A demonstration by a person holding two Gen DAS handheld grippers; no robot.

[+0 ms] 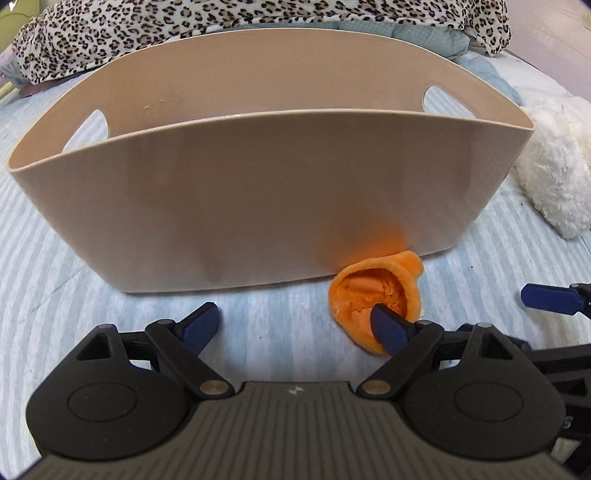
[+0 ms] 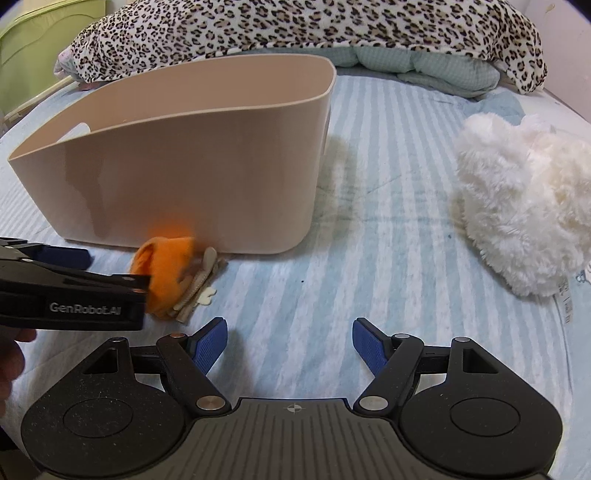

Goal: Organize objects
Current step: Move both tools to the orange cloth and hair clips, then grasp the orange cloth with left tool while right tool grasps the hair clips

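- Sitting on the striped blue bed cover [image 2: 369, 221], the beige bin [image 1: 240, 192] is the landmark; 2 oval handle cutouts show in its end walls, and its inside floor is hidden from both cameras.
- Just in front of the bin's near wall, toward its right end and touching or almost touching it, lies the orange plush toy [image 1: 373, 291], with pale tan strips under it in the right wrist view.
- The left gripper [image 1: 295, 325] is low in front of the bin with its jaws spread wide; its right finger [image 1: 389, 328] pokes into the toy's open hollow, while the other finger rests apart on the cover, so nothing is pinched.
- The right gripper [image 2: 290, 345] hangs further out from the bin, in front of its right end, jaws released and holding nothing.
- Well to the right of the bin lies a white fluffy plush [image 2: 524, 206].
- Behind the bin, a leopard-print blanket [image 2: 295, 33] is heaped over a pale green quilt [image 2: 424, 62].
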